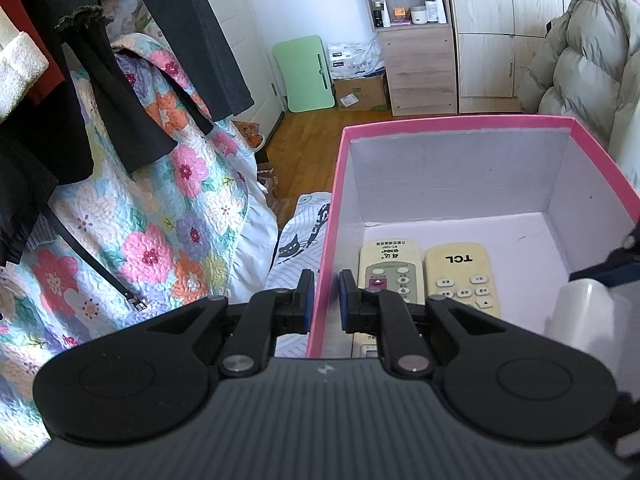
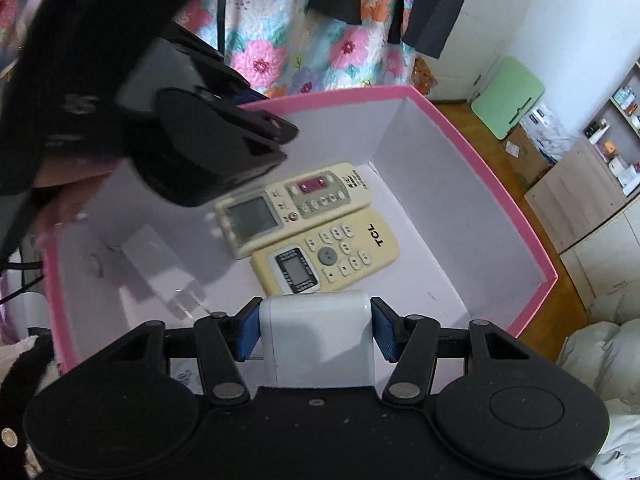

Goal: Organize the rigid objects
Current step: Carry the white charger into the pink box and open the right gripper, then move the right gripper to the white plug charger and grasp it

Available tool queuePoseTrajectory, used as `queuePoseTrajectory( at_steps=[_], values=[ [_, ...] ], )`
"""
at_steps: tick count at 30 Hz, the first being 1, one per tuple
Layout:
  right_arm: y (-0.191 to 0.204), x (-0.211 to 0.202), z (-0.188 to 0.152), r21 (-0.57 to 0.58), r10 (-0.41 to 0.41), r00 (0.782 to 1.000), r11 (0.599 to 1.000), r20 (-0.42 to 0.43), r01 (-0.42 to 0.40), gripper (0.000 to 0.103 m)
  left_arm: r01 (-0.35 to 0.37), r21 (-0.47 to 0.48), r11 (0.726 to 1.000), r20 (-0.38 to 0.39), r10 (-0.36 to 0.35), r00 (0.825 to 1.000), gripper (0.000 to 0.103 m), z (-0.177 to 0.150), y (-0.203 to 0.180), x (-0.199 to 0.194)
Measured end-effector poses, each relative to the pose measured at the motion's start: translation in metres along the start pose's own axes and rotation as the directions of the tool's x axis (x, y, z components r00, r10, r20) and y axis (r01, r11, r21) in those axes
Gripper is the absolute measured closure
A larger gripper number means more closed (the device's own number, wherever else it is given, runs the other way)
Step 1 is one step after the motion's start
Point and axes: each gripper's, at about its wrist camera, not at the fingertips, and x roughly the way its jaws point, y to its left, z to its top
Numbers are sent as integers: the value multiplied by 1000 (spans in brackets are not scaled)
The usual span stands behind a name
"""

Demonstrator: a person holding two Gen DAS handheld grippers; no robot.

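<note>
Pink-rimmed box (image 1: 460,122) sits in front of me, and my left gripper (image 1: 323,298) is clamped shut on its near wall, one pad either side. My right gripper (image 2: 316,330) squeezes a white charger block (image 2: 318,338) above the box floor, beside two cream remotes (image 2: 296,204) lying side by side inside.

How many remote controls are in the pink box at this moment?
2. The TCL remote and the other remote lie side by side on the pink box floor. The left gripper covers part of the floor, so more could be hidden.
</note>
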Motion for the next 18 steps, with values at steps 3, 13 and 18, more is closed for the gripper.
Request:
queuePoseTrajectory(
  at_steps=[3,13,18],
  values=[
    [-3,14,1,-6,2,998,1000,-57,-3,42,0,-1,1000,0,0,1000,91,0,0,0],
    [-4,20,2,-22,-20,999,1000,-33,19,40,2,-3,1000,-1,-2,1000,92,-1,0,0],
    [-27,-29,-19,149,-33,986,989,163,8,38,0,-1,1000,-1,0,1000,91,-1,-1,1]
  ],
)
